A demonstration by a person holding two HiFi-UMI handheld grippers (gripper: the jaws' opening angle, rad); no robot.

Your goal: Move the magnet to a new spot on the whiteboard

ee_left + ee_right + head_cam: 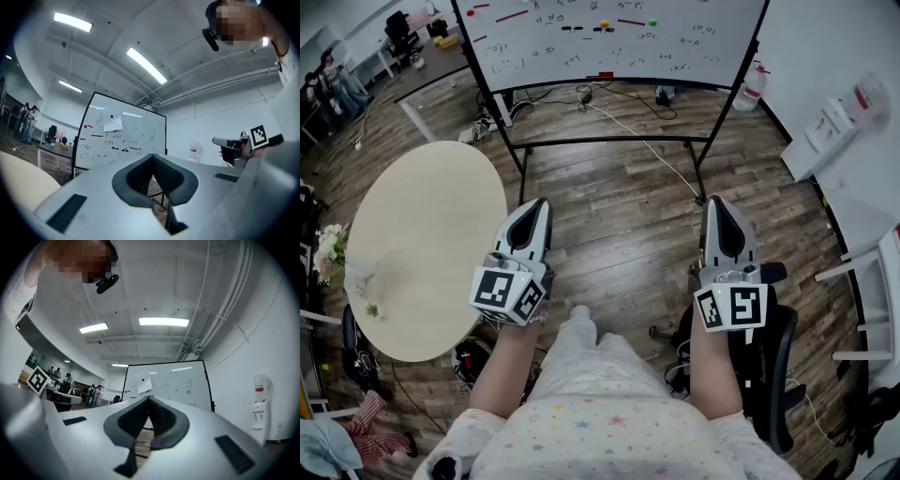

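Note:
The whiteboard [609,37] stands on its frame across the far side of the room. Small magnets sit on it: a red one [472,12], black ones [572,28], an orange one [602,25] and a green one [652,22]. In the left gripper view a black magnet [111,116] pins a sheet of paper [113,123] to the whiteboard [140,136]. My left gripper [538,203] and right gripper [718,201] are held low, well short of the board, both shut and empty. Their tips meet in the left gripper [152,156] and right gripper [149,399] views.
A round beige table [427,244] stands at the left. A black office chair [773,375] is at my right. Cables [647,141] run over the wooden floor under the board's stand. A water bottle [751,86] and a white chair [872,300] stand at the right.

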